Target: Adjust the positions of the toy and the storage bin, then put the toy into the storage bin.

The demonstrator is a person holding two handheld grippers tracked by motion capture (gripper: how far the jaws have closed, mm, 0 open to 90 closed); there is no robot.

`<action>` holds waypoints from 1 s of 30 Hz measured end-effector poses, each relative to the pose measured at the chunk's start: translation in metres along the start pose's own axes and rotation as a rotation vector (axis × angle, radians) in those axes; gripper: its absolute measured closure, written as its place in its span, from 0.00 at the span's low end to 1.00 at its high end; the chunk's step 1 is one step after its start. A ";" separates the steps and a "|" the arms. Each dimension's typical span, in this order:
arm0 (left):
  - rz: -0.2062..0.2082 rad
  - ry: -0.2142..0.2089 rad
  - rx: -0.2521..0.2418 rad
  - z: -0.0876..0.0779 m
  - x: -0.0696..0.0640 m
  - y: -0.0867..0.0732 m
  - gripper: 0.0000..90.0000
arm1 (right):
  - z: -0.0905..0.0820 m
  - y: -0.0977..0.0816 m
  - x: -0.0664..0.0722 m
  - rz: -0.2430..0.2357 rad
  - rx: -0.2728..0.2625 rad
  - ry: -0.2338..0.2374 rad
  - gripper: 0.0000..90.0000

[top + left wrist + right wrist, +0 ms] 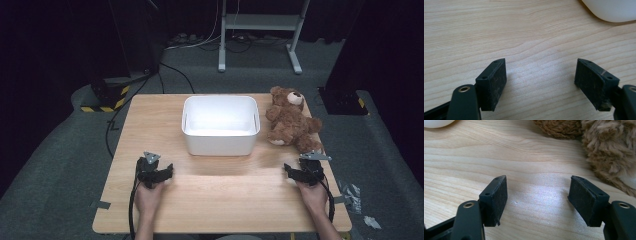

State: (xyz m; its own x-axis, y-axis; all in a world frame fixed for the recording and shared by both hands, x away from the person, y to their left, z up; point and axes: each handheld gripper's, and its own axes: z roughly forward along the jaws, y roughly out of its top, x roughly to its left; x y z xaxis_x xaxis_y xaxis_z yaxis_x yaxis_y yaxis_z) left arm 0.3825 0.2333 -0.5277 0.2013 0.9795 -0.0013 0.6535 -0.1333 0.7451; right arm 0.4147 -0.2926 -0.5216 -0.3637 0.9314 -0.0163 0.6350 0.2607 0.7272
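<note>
Both grippers are held low over the table [220, 200] — the left gripper [540, 80] with jaws spread and nothing between them, the right gripper [537, 200] likewise spread. The bear [290, 120] is seen at one o'clock of the right gripper, just beside the tub [220, 142] — at its three o'clock.

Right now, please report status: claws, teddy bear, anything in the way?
Left claw open, empty, low over table. Right claw open, empty, beside teddy bear. Bear lies right of white bin. Nothing between right claw and bear.
</note>
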 end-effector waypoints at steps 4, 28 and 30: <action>0.000 0.000 0.000 0.000 0.000 0.000 0.28 | 0.000 0.000 0.000 0.002 0.000 0.000 0.34; 0.000 -0.003 -0.002 0.000 0.000 0.000 0.28 | 0.002 0.003 0.001 -0.007 0.007 0.013 0.34; -0.001 -0.002 -0.002 0.000 0.000 0.000 0.28 | 0.002 0.003 0.001 0.000 0.010 0.009 0.33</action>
State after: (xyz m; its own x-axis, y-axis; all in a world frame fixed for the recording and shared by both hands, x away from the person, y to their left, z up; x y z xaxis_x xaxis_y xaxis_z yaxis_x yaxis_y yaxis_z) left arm 0.3819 0.2335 -0.5278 0.2028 0.9792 -0.0034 0.6521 -0.1325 0.7465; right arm 0.4173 -0.2904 -0.5209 -0.3697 0.9291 -0.0100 0.6418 0.2631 0.7203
